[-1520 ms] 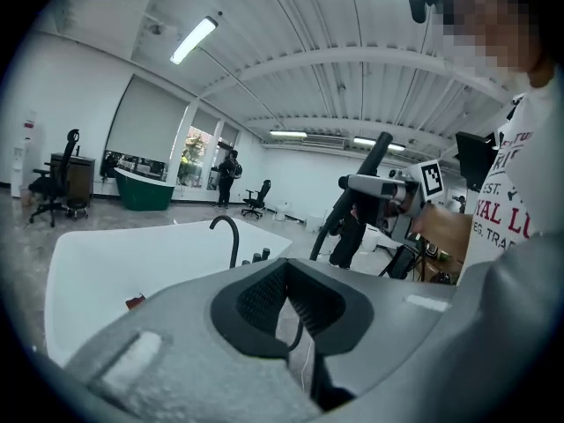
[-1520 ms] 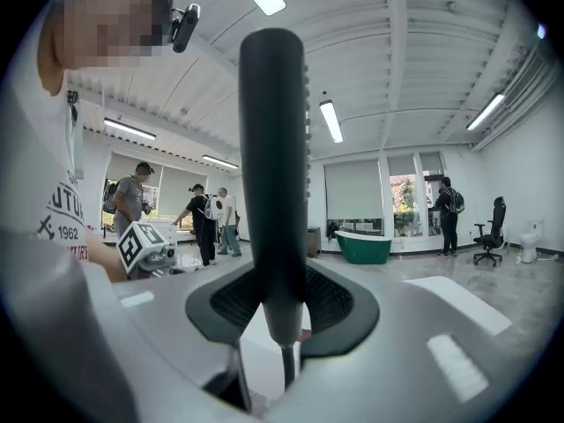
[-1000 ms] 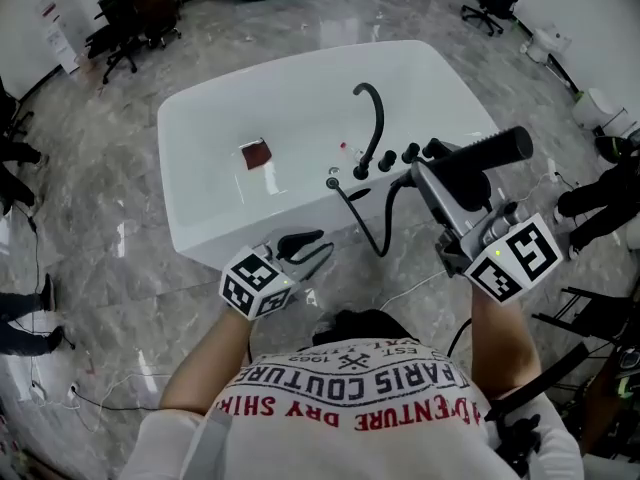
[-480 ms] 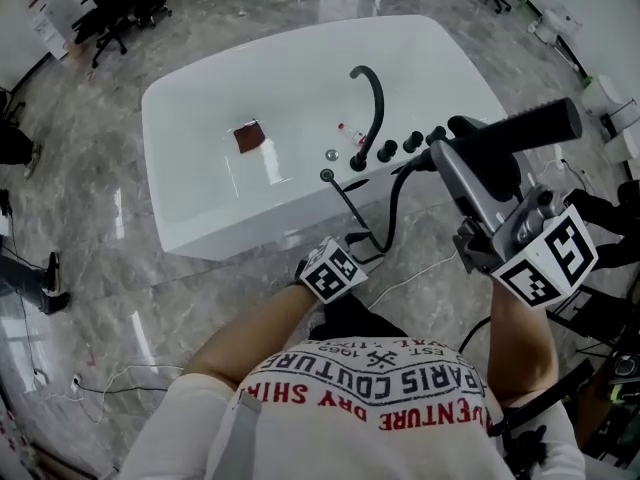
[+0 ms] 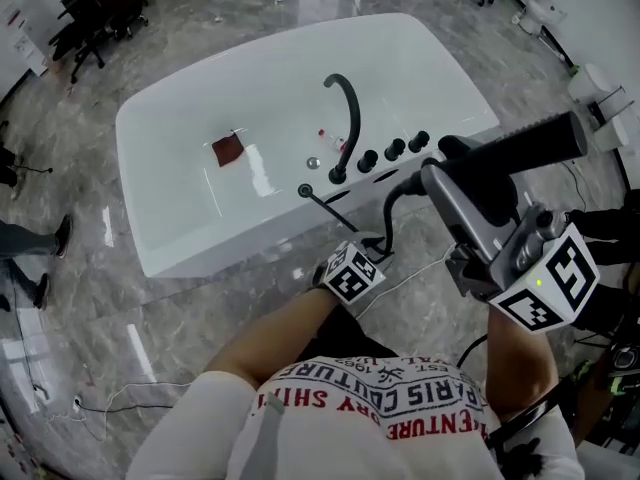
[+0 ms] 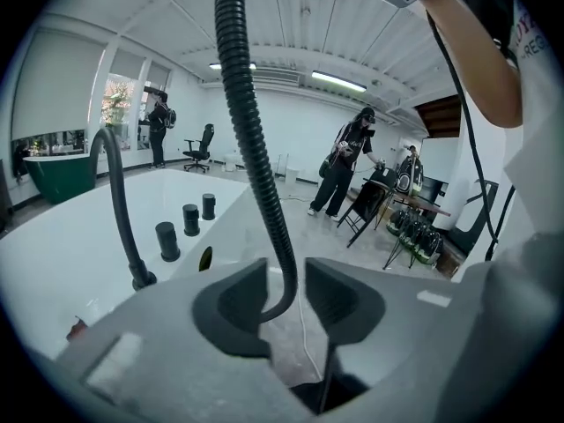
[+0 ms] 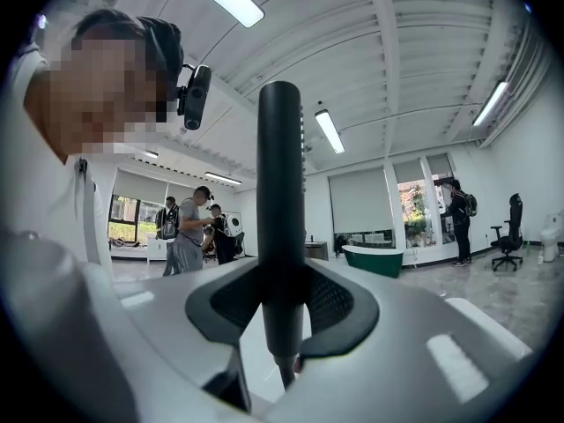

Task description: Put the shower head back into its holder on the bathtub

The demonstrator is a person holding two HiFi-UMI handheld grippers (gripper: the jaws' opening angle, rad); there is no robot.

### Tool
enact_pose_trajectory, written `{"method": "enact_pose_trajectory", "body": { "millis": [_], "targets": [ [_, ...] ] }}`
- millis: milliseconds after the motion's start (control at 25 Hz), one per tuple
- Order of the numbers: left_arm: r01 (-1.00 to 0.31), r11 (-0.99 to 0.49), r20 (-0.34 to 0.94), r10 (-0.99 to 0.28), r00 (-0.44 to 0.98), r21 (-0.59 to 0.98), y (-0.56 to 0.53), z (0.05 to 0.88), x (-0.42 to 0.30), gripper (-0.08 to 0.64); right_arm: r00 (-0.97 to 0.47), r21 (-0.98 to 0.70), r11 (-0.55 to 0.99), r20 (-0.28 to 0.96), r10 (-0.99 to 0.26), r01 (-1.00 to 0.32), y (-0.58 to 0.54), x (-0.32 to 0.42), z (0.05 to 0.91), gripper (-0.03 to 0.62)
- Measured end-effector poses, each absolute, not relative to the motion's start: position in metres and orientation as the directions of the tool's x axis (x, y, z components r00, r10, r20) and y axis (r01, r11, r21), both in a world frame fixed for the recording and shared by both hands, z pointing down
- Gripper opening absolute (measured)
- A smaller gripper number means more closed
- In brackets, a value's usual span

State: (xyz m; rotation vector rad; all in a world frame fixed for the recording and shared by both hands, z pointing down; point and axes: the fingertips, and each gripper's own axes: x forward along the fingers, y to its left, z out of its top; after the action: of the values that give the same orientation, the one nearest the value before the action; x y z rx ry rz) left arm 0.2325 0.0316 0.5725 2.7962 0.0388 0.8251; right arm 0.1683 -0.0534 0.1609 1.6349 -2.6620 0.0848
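The right gripper (image 7: 282,302) clamped the stiff, probably slippery shower head (image 7: 279,192) by its handle, level beside the bathtub (image 5: 200,230), while the left gripper (image 6: 286,293) was closing its jaws loosely around the bendy, dragging hose (image 6: 251,148).

Shower head (image 7: 279,201) in right claw (image 7: 282,305)

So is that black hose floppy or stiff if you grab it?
Probably floppy: the hose droops in a loop from the shower head and bends between the closing jaws of the left gripper. Its ribbed skin likely gives grip, not slip. It'd probably sag and swing when lifted.
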Motion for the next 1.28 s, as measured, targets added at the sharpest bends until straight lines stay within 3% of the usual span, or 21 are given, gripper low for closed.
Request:
{"method": "enact_pose_trajectory", "body": {
  "millis": [40,80,200,280,400,480,800,1280],
  "targets": [
    [-0.045,-0.976,0.531,0.078,0.844,0.214,0.029,0.572,0.232,0.077,-0.451,-0.046,0.449,0.039,-0.892,-0.892,-0.053,0.17,0.159,0.13],
    [-0.053,-0.976,0.526,0.067,0.848,0.209,0.027,0.572,0.232,0.066,-0.451,-0.06,0.448,0.034,-0.892,-0.892,-0.053,0.171,0.158,0.13],
    [-0.069,-0.973,0.508,0.053,0.86,0.22,0.027,0.573,0.235,0.076,-0.457,-0.11,0.452,0.026,-0.889,-0.885,-0.052,0.17,0.158,0.129],
    [-0.061,-0.974,0.497,0.058,0.866,0.219,0.028,0.571,0.239,0.138,-0.465,-0.11,0.459,0.031,-0.885,-0.881,-0.053,0.167,0.157,0.13],
    [-0.05,-0.98,0.486,0.052,0.873,0.194,0.029,0.566,0.239,0.137,-0.472,-0.099,0.467,0.03,-0.881,-0.879,-0.052,0.163,0.153,0.13],
    [-0.05,-0.982,0.489,0.047,0.871,0.183,0.028,0.564,0.235,0.066,-0.473,-0.099,0.468,0.023,-0.881,-0.878,-0.051,0.161,0.15,0.13],
    [-0.107,-0.973,0.493,0.007,0.87,0.203,0.009,0.546,0.193,0.061,-0.473,-0.109,0.472,-0.011,-0.881,-0.875,-0.044,0.157,0.136,0.13],
    [-0.291,-0.956,0.478,-0.241,0.845,0.034,-0.097,0.453,0.116,0.061,-0.499,-0.126,0.509,-0.106,-0.86,-0.851,-0.039,0.157,0.093,0.127]
  ]
}}
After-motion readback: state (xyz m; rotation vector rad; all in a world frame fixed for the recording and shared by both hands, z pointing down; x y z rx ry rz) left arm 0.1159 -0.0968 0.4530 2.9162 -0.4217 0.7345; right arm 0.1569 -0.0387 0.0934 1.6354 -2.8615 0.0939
